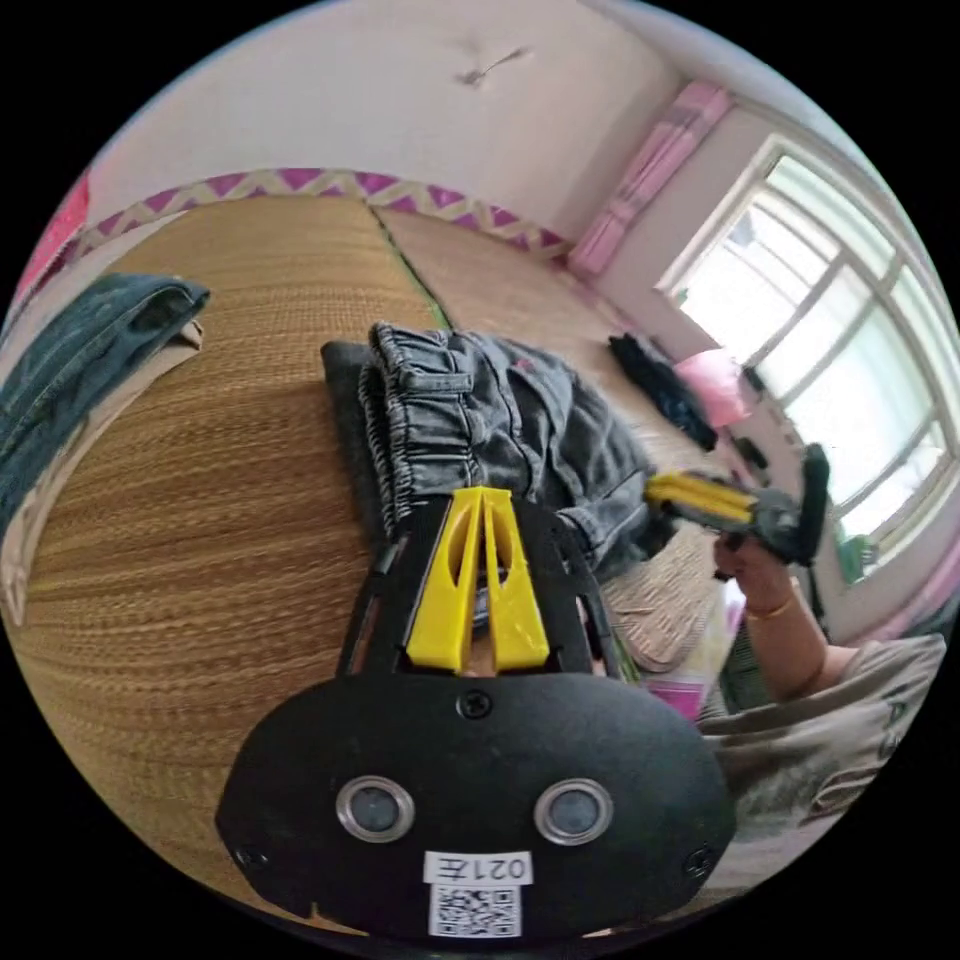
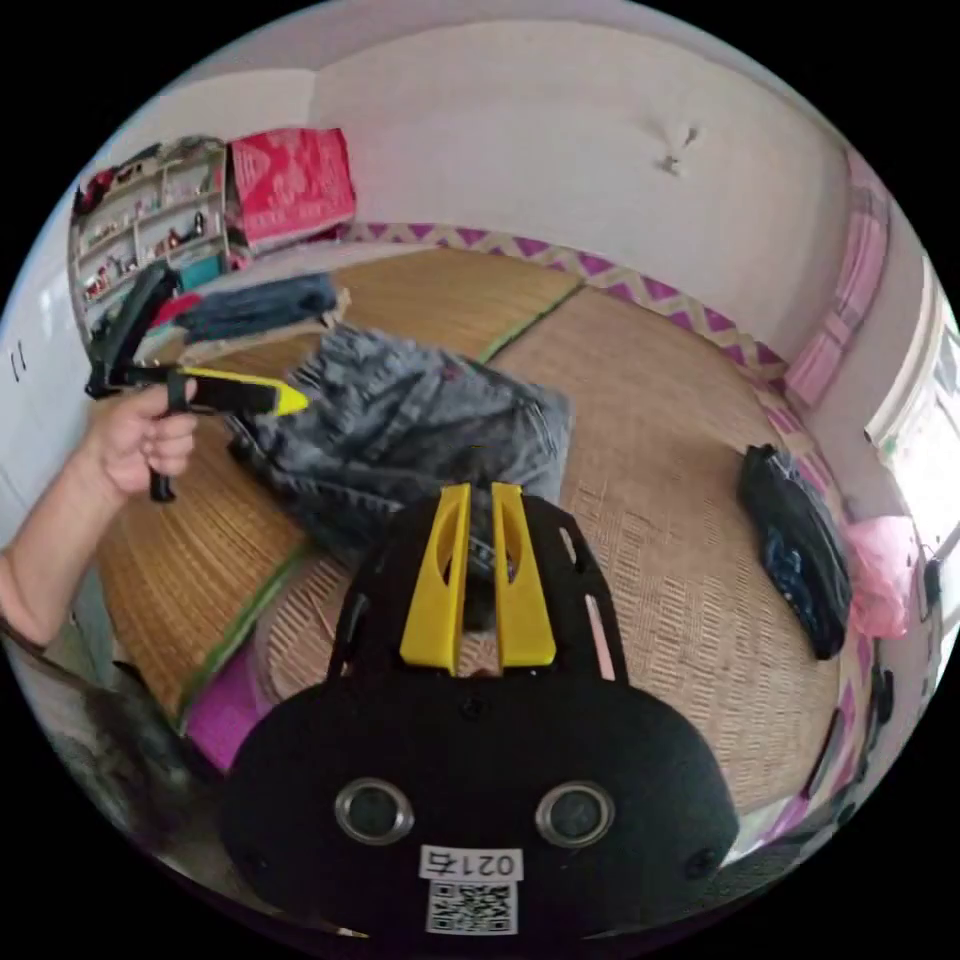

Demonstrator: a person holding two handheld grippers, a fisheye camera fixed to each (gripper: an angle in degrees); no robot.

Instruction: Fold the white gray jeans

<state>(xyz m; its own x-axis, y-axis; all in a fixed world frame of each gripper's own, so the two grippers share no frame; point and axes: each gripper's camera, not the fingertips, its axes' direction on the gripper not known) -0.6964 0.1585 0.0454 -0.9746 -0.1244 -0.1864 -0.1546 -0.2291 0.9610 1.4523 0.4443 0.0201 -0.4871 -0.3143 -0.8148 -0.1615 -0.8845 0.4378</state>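
Jeans (image 1: 500,420) lie on the mat (image 1: 200,520), between both grippers.

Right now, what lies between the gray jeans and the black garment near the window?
In the right gripper view, bare woven mat separates the gray jeans from the black garment.

We see bright daylight pouring through the window (image 1: 840,330), glaring white; fisheye edges bend; the jeans (image 2: 400,430) look slightly blurred.

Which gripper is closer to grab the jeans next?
Probably left. The left gripper has its fingers at the jeans' waistband, nearly closed. The right gripper points at the jeans' other end, a bit short of it.
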